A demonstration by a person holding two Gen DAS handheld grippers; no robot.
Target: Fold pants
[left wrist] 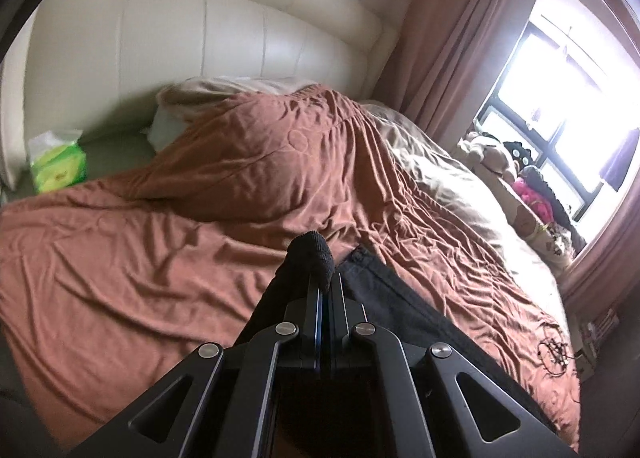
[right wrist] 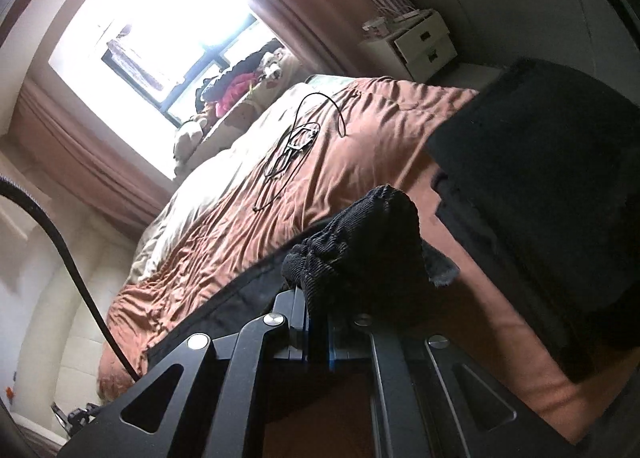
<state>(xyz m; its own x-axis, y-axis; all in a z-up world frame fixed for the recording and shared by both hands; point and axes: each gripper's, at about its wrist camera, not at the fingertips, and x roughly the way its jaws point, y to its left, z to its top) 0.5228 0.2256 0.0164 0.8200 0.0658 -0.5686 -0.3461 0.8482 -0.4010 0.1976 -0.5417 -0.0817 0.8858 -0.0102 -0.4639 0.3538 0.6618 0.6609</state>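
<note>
The pants are black with a ribbed hem. In the left wrist view my left gripper (left wrist: 327, 282) is shut on a bunched corner of the pants (left wrist: 314, 258), and dark cloth with a seam trails off to the right. In the right wrist view my right gripper (right wrist: 318, 298) is shut on another bunched end of the pants (right wrist: 360, 234). From there a taut dark edge runs down to the left. Both held ends hang lifted above the brown quilt (left wrist: 160, 258). The fingertips are hidden under the cloth.
A stack of dark folded cloth (right wrist: 540, 185) lies on the quilt at the right. A tangled black cord (right wrist: 296, 145) lies mid-bed. A green tissue pack (left wrist: 60, 165) sits by the cream headboard (left wrist: 200, 37). White drawers (right wrist: 424, 45) stand beyond the bed, and soft toys (left wrist: 496, 153) line the window sill.
</note>
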